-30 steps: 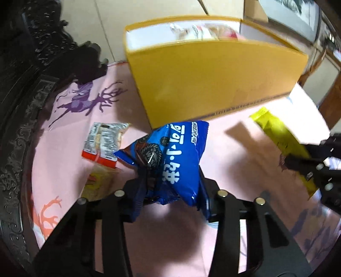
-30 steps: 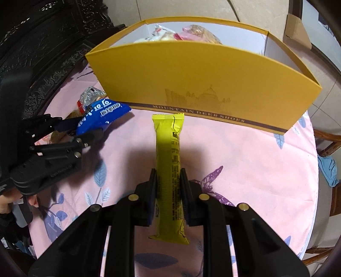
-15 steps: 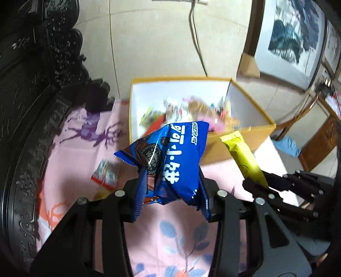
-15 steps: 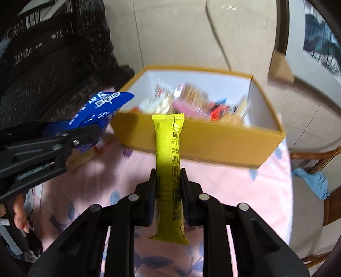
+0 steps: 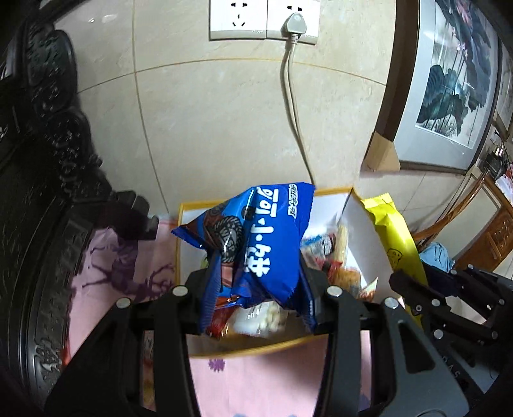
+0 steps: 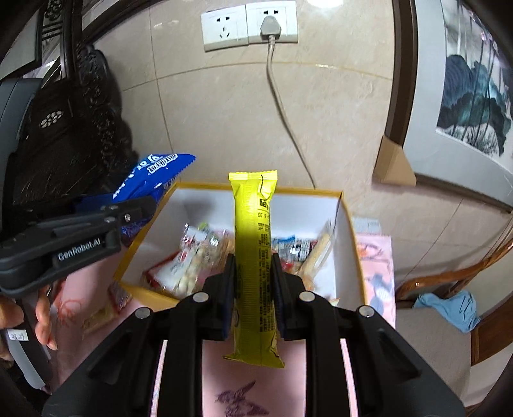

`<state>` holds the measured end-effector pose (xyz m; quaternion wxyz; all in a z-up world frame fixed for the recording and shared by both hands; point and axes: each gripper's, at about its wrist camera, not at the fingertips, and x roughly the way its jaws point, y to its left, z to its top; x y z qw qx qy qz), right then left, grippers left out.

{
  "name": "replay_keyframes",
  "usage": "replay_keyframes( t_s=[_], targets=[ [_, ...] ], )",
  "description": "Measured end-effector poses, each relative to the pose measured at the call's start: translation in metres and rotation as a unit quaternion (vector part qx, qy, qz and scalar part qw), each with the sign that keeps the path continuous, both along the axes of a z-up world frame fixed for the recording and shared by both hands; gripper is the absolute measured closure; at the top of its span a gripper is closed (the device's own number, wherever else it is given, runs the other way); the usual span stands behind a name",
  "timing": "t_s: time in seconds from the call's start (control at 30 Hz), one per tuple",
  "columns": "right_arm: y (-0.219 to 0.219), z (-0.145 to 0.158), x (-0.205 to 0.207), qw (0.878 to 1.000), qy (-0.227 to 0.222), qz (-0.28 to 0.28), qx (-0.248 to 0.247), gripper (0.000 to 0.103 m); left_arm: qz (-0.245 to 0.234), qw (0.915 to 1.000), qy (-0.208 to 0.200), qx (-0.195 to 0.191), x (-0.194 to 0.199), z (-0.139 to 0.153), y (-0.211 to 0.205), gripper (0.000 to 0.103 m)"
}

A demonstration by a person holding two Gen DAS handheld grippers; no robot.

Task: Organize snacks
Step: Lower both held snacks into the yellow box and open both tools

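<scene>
I am gripping a blue bag in my left gripper, its fingers pinching the bag's lower half while the top flares out over the box. From this wrist the bag is blocking most of the box's inside; only a strip of mixed snacks is showing to its right and below it. At the right edge my right gripper is appearing side-on with the yellow bar sticking up past the box's white wall. My right wrist is giving the clearer look: the right gripper is closed on the yellow bar, which is standing lengthwise between the fingers over the open box, its top end reaching the far rim. Here the snacks inside are lying in a loose heap, slightly blurred. On the left the left gripper is holding the blue bag above the box's left wall, and my hand is showing behind it. The box is sitting on a pink tablecloth below a wall socket.
</scene>
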<state>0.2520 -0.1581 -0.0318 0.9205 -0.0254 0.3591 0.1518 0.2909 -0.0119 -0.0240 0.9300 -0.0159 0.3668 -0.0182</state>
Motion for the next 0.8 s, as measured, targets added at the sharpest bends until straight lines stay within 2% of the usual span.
replay_keyframes(
  t_s=[0.33, 0.4, 0.43, 0.47, 0.5, 0.53, 0.8],
  targets=[
    [0.003, 0.004, 0.034, 1.000, -0.005, -0.003, -0.001, 0.082, -0.002, 1.0000, 0.001, 0.001, 0.031, 0.000, -0.004, 0.059],
    [0.002, 0.004, 0.040, 1.000, -0.008, -0.010, -0.004, 0.080, 0.006, 1.0000, -0.001, 0.003, 0.035, -0.001, -0.003, 0.051],
    [0.002, 0.005, 0.044, 1.000, -0.011, -0.016, -0.006, 0.069, 0.015, 0.9999, -0.004, 0.005, 0.038, -0.001, -0.001, 0.035],
    [0.002, 0.005, 0.048, 1.000, -0.013, -0.021, -0.011, 0.053, 0.026, 0.9996, -0.009, 0.008, 0.039, 0.001, 0.001, 0.015],
    [0.001, 0.006, 0.053, 0.999, -0.013, -0.026, -0.019, 0.020, 0.035, 0.9992, -0.014, 0.010, 0.039, 0.003, 0.003, 0.007],
    [0.001, 0.006, 0.057, 0.999, -0.011, -0.034, -0.030, 0.005, 0.047, 0.9986, -0.022, 0.012, 0.038, 0.006, 0.006, 0.002],
    [-0.002, -0.001, 0.055, 0.999, -0.002, -0.042, -0.026, 0.005, 0.061, 0.9979, -0.019, 0.007, 0.032, 0.008, 0.021, 0.002]
  ],
)
